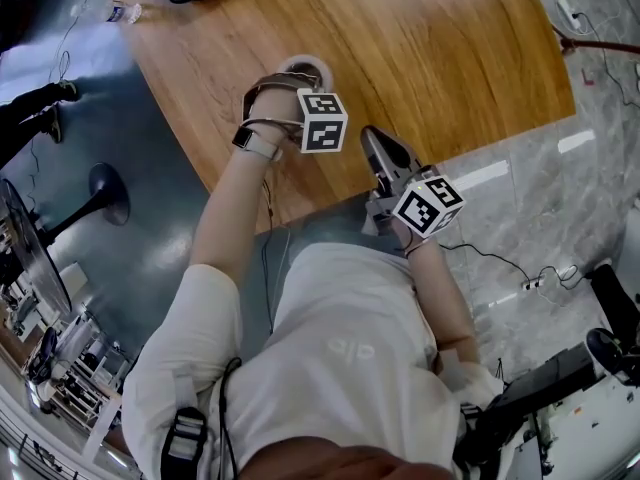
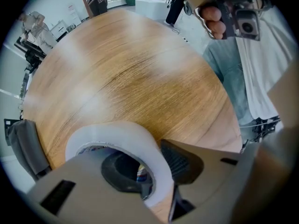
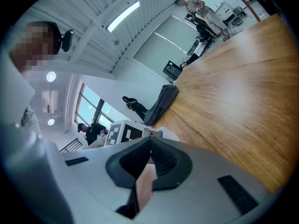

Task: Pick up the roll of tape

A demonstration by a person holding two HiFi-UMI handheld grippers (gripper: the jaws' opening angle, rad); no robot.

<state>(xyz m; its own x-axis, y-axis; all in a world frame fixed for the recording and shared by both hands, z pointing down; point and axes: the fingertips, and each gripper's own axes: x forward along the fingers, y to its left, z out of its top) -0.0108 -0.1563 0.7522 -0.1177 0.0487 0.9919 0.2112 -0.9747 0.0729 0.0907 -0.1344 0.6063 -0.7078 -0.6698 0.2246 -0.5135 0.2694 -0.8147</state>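
Left gripper (image 2: 158, 158), low in its view, pinches the wall of the roll of tape (image 2: 112, 133), one jaw inside the core, one outside. Right gripper (image 3: 149, 143) is closed on nothing. Beyond stretches the wooden table (image 2: 140, 69) under the roll.

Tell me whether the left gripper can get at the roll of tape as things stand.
Probably yes: the left gripper's fingers straddle the wall of the roll of tape, one inside the hole, one outside, with nothing in between.
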